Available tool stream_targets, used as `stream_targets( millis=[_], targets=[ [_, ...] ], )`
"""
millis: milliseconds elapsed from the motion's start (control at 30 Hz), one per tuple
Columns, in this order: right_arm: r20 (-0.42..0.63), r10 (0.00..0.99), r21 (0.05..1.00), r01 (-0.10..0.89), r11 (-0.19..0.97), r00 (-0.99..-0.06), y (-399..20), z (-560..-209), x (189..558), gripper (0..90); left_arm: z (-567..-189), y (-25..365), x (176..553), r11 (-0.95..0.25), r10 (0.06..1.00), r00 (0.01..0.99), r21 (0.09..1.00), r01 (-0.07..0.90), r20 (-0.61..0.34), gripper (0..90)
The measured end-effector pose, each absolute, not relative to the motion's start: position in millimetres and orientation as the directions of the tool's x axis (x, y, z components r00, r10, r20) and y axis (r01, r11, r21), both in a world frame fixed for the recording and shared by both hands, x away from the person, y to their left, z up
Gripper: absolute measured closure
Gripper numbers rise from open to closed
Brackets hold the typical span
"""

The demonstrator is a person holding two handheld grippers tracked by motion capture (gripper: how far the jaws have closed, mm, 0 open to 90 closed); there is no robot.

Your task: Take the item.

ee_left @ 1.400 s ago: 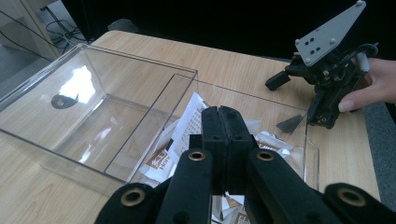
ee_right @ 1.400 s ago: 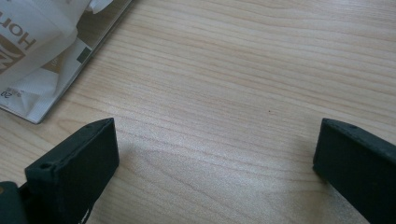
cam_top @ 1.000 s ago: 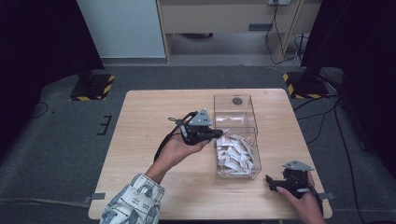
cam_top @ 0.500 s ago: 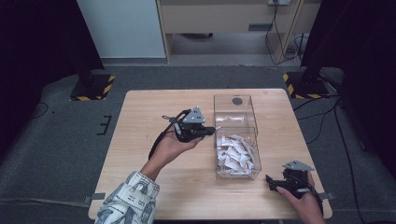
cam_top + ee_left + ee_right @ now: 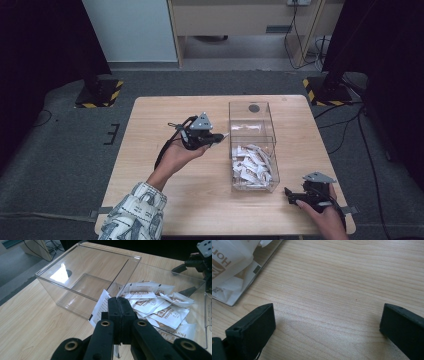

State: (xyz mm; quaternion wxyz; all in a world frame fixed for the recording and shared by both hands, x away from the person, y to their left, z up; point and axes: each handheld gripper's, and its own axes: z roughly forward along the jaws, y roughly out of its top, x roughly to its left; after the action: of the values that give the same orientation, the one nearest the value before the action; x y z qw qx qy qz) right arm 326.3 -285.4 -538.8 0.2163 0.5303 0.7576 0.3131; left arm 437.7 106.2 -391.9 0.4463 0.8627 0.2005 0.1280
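Note:
My left gripper (image 5: 219, 137) hovers over the table just left of the clear two-compartment box (image 5: 235, 131). Its jaws are shut on a white sachet (image 5: 100, 305), which sticks out to the left of the pressed-together pads (image 5: 113, 307). The same sachet (image 5: 226, 134) shows as a small white tip at the jaws. A heap of white and brown sachets (image 5: 252, 164) lies in the near compartment, and the far compartment (image 5: 87, 285) is empty. My right gripper (image 5: 295, 197) rests low at the table's front right, open, with bare wood between its fingers (image 5: 257, 322).
The box's near corner (image 5: 230, 301) with sachets behind it lies close to the right gripper's left jaw. The other gripper (image 5: 200, 261) appears beyond the box. The wooden table (image 5: 165, 115) stands on grey floor, with dark stands at the back corners.
The left gripper has drawn back leftward from over the sachet compartment to just outside the box wall, carrying the sachet. The right gripper has stayed still.

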Motion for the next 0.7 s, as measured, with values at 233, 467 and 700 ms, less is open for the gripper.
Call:
stream_targets(
  millis=[233, 467, 700],
  targets=[
    [0.004, 0.939, 0.704, 0.668, 0.242, -0.344, -285, -539, 326, 0.5, -396, 110, 443, -0.52, 0.477, 0.878, 0.819, 0.243, 0.043, 89.3],
    [0.004, 0.939, 0.704, 0.668, 0.242, -0.344, -285, -539, 326, 0.5, -399, 113, 447, -0.517, 0.49, 0.871, 0.818, 0.252, 0.042, 89.3],
    [0.004, 0.939, 0.704, 0.668, 0.242, -0.344, -285, -539, 326, 0.5, -403, 117, 453, -0.517, 0.503, 0.863, 0.815, 0.262, 0.041, 89.4]
  ],
)
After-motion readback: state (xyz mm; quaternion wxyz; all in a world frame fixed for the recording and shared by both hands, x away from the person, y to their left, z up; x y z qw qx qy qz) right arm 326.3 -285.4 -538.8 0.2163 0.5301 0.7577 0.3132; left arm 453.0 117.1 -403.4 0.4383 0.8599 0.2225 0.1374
